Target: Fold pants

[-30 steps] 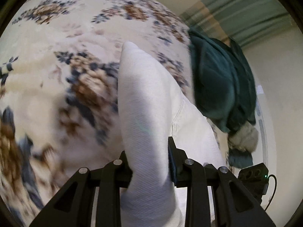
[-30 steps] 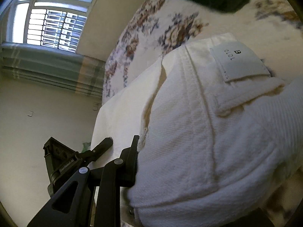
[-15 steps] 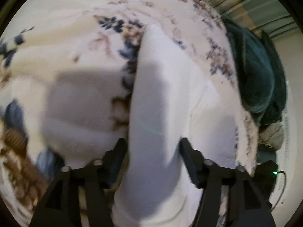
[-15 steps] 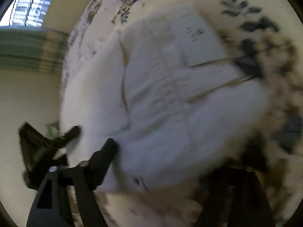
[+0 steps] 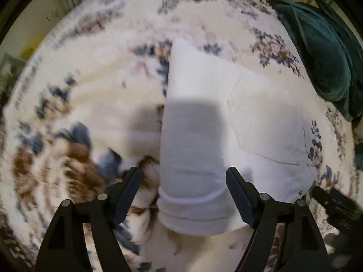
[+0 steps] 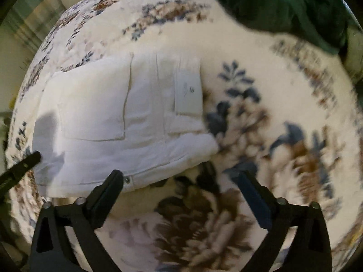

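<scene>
The white pants (image 5: 222,122) are lying folded into a compact bundle on the bed (image 5: 90,86), which is covered in a cream floral blanket. In the left wrist view the folded leg is running straight ahead, its hemmed cuff (image 5: 192,213) nearest the camera, and a back pocket (image 5: 267,122) is showing on the panel to the right.

The left gripper (image 5: 182,178) is hanging with its fingers spread wide, one on each side of the cuff, neither visibly touching the cloth. Its shadow is falling across the leg.

In the right wrist view the pants (image 6: 118,122) are sitting left of centre, with the pocket seams and a pale label patch (image 6: 188,93) facing up. The right gripper (image 6: 179,179) is also standing wide apart and holding nothing; its left finger (image 6: 106,195) is sitting just by the near edge of the bundle, beside a small metal rivet, while the other finger is over bare blanket. A tip of the left gripper is showing at the left rim of this view.

A dark green blanket (image 6: 283,4) is heaped at the far side of the bed, apart from the pants. Both views are blurred.
</scene>
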Action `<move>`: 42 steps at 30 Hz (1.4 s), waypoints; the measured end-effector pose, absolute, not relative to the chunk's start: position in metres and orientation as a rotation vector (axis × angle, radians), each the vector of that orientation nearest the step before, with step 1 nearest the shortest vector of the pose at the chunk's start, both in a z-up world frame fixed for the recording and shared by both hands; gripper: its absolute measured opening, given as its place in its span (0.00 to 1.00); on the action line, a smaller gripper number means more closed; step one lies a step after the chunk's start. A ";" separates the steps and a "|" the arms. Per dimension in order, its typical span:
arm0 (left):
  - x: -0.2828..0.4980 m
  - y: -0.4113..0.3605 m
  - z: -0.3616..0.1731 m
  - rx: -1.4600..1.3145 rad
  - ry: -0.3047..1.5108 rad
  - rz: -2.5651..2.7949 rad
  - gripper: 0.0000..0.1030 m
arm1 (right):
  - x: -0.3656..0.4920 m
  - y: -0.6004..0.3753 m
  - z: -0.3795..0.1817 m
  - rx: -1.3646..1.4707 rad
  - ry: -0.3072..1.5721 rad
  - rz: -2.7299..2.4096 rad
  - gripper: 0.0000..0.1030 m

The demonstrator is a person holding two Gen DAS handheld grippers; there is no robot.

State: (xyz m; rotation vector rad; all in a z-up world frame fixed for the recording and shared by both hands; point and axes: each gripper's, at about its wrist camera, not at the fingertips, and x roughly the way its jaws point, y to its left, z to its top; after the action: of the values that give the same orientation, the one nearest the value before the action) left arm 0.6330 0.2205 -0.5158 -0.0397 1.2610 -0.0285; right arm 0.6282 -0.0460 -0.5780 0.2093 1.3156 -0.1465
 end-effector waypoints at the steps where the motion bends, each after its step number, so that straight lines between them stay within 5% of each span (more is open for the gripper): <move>1: 0.631 0.218 -0.510 -0.017 1.247 -0.016 0.74 | 0.627 -0.044 -0.568 0.175 1.302 -0.166 1.00; 14: 0.572 0.197 -0.388 0.036 1.103 0.015 0.74 | 0.534 -0.054 -0.409 0.109 1.151 -0.194 1.00; 42: 0.271 0.168 -0.094 -0.033 0.791 0.050 0.74 | 0.196 -0.067 -0.054 0.005 0.808 -0.082 1.00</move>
State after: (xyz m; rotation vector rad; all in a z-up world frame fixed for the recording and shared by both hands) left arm 0.2714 0.1676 -0.0944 -0.0334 0.7907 0.0501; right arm 0.1956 -0.0675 -0.0537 0.0046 0.8077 -0.0819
